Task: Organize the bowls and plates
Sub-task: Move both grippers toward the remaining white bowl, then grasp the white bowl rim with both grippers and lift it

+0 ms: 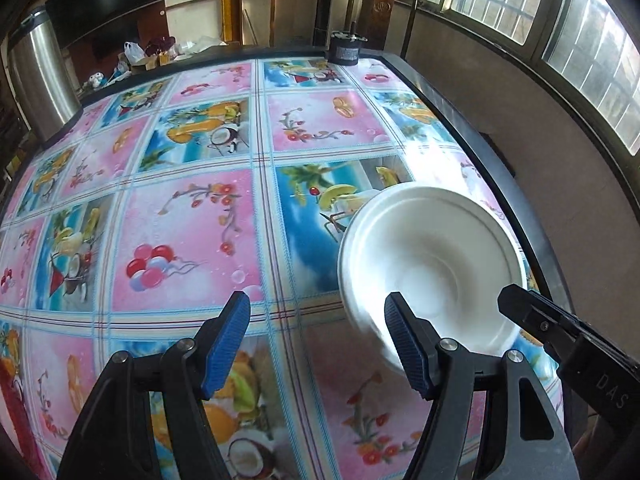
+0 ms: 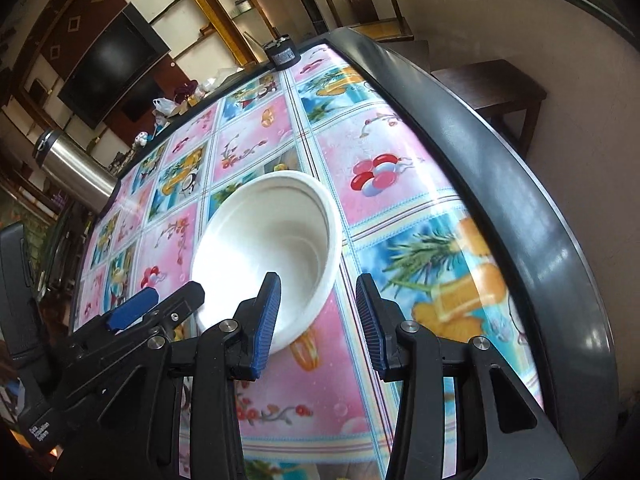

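Note:
A white bowl (image 1: 432, 256) stands on the picture-patterned tablecloth (image 1: 180, 240) near the table's right edge. My left gripper (image 1: 318, 320) hovers open just left of it with only cloth between its fingers; its right finger overlaps the bowl's near rim. One finger (image 1: 528, 312) of the right gripper reaches over the bowl's right side. In the right wrist view the right gripper (image 2: 318, 312) is at the bowl (image 2: 272, 240): its left finger overlaps the inside, the near wall lies in the gap, and cloth shows beside the right pad. The left gripper's fingers (image 2: 132, 308) sit at the lower left.
A steel flask (image 1: 40, 80) (image 2: 76, 172) stands at the table's far left corner and a small black device (image 1: 346, 50) (image 2: 284, 54) at the far edge. The dark table rim (image 2: 500, 160) runs close on the right, with a wooden stool (image 2: 492, 84) beyond.

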A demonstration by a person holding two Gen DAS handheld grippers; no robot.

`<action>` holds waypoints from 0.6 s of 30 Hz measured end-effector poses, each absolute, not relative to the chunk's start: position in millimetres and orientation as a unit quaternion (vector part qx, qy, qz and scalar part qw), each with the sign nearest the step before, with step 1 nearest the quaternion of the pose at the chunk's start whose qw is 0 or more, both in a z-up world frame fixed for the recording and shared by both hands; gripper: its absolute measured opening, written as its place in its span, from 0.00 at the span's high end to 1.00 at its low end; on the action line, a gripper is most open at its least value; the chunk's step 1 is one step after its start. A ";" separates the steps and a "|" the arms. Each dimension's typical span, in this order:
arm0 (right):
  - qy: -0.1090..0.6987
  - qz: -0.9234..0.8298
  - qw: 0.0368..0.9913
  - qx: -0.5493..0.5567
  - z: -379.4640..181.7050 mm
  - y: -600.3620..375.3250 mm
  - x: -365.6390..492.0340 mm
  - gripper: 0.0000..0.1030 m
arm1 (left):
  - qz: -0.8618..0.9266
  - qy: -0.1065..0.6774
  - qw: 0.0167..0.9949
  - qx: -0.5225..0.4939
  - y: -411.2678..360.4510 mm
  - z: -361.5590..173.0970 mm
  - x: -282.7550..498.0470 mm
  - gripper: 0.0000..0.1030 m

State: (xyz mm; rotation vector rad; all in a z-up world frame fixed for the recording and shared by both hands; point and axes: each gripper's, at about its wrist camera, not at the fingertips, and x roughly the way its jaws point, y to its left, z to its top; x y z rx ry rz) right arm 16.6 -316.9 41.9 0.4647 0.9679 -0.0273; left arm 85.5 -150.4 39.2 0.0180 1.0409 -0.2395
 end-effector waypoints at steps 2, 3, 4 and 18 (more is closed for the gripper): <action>0.464 -0.015 0.857 0.222 38.5 -318.7 22.0 0.62 | -0.118 0.506 0.855 0.004 -153.7 33.4 90.7 0.32; 0.465 -0.016 0.857 0.224 36.9 -319.7 23.5 0.62 | -0.118 0.509 0.853 0.002 -154.8 31.2 92.9 0.32; 0.464 -0.015 0.856 0.226 35.9 -320.2 24.7 0.62 | -0.118 0.511 0.851 0.000 -155.6 29.0 93.5 0.32; 0.452 -0.009 0.869 0.200 32.9 -319.5 29.0 0.80 | -0.131 0.518 0.845 0.017 -176.7 14.4 100.1 0.73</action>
